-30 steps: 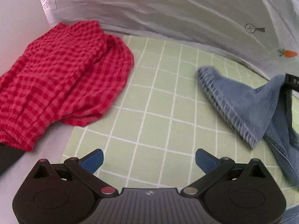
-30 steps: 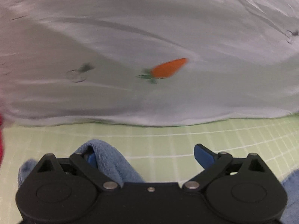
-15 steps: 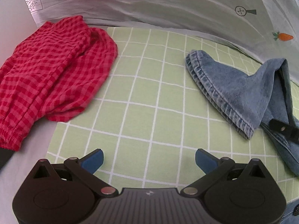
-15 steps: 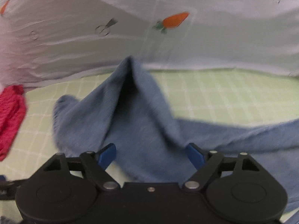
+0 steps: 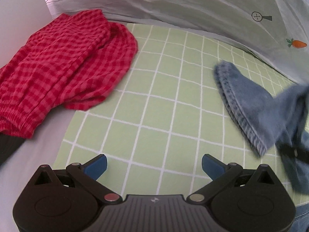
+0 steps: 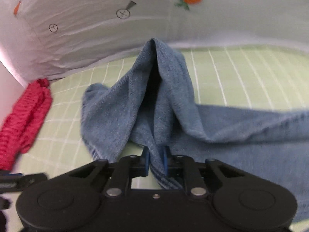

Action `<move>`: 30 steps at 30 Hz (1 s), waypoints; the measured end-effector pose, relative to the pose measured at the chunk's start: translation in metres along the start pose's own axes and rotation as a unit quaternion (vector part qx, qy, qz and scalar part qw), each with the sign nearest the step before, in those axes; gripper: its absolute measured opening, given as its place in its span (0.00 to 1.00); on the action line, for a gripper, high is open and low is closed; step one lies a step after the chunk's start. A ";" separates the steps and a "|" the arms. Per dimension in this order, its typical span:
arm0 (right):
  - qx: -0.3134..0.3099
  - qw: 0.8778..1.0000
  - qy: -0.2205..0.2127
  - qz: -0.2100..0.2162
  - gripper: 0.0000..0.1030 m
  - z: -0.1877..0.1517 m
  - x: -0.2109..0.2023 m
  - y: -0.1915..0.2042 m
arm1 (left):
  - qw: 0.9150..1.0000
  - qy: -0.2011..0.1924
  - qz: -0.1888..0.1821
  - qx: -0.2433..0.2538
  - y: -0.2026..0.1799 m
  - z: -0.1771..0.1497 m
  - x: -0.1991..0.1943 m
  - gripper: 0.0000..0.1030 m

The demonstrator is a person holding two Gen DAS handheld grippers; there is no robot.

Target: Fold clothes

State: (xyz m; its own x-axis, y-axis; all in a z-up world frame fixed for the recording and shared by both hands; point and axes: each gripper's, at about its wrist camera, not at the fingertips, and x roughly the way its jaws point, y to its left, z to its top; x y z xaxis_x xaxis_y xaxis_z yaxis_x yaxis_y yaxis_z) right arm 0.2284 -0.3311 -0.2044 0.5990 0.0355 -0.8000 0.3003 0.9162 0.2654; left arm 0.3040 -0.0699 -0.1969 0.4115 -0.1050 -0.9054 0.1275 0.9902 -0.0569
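Note:
A blue denim garment lies on the green checked mat, with one part pulled up into a peaked fold. My right gripper is shut on an edge of the denim. The denim also shows at the right of the left wrist view, lifted and blurred. My left gripper is open and empty, low over the mat, to the left of the denim.
A red checked garment lies bunched at the mat's left edge, partly on the white surface; it shows in the right wrist view too. A white sheet with carrot prints hangs behind the mat.
My right gripper has gone from open to shut on the denim edge and the fold has risen. The left gripper has stayed open, shifting slightly over the mat.

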 end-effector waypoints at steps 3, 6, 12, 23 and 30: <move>0.021 0.999 0.024 0.026 0.14 -0.015 -0.013 -0.005 | 1.000 0.003 0.006 -0.002 0.004 -0.003 -0.001 1.00; 0.025 0.999 0.018 0.017 0.30 -0.015 -0.017 0.001 | 1.000 0.005 0.010 -0.001 0.007 -0.005 0.000 1.00; -0.021 0.999 -0.032 0.024 0.48 0.008 -0.018 0.033 | 1.000 0.003 0.005 -0.001 0.003 -0.003 0.000 1.00; -0.078 0.996 -0.039 0.026 0.15 0.052 0.010 0.040 | 1.000 0.013 -0.007 0.008 -0.010 -0.005 0.008 1.00; -0.070 0.997 -0.027 0.020 0.24 0.063 0.015 0.043 | 1.000 0.015 0.000 -0.002 -0.004 -0.004 0.011 1.00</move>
State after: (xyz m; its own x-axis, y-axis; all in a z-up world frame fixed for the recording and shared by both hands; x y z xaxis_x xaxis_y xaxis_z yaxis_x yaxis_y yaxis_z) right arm 0.2969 -0.3163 -0.1709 0.6480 0.0543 -0.7597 0.1712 0.9615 0.2148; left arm 0.3041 -0.0751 -0.2089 0.3844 -0.1016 -0.9176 0.1241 0.9906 -0.0577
